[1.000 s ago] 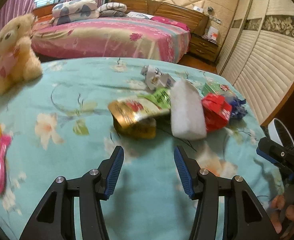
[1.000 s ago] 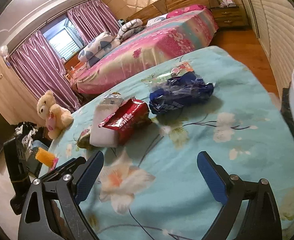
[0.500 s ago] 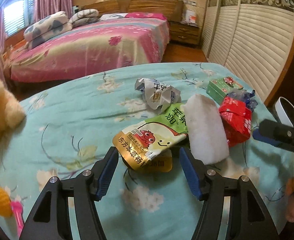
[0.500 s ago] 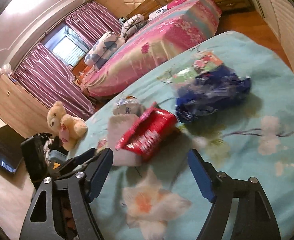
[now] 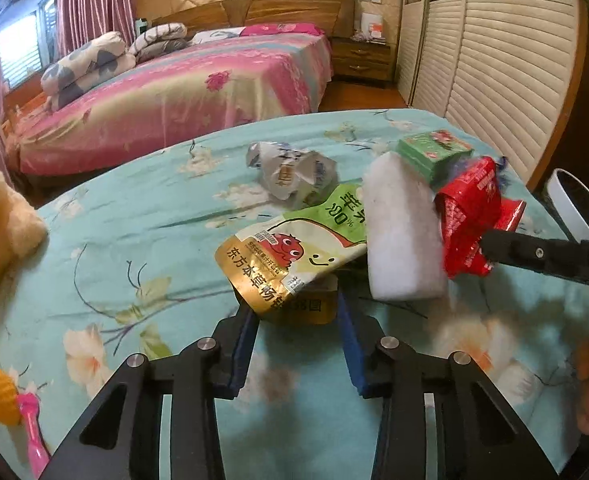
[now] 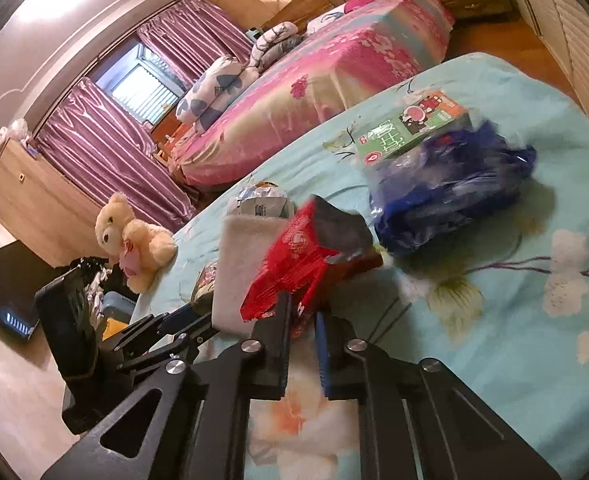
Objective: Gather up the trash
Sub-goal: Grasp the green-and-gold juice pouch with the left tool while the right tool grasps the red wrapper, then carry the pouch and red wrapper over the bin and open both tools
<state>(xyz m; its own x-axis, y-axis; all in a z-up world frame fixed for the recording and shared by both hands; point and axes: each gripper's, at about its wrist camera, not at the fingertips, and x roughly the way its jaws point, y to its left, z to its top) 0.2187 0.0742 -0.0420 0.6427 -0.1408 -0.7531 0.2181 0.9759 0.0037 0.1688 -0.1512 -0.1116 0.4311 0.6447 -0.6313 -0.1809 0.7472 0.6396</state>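
Teal floral bedspread point(image 5: 142, 240); pink bed point(image 5: 198, 92) beyond.

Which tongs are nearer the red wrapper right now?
Right. The right tongs are shut on the red wrapper's near end. The left tongs sit apart from it, straddling the gold-and-green pouch, with the white block between.

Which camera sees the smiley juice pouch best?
The left wrist view: the juice pouch lies face up, smiley and print clear, between the left gripper fingers. The right wrist view shows only a sliver beside the white block.
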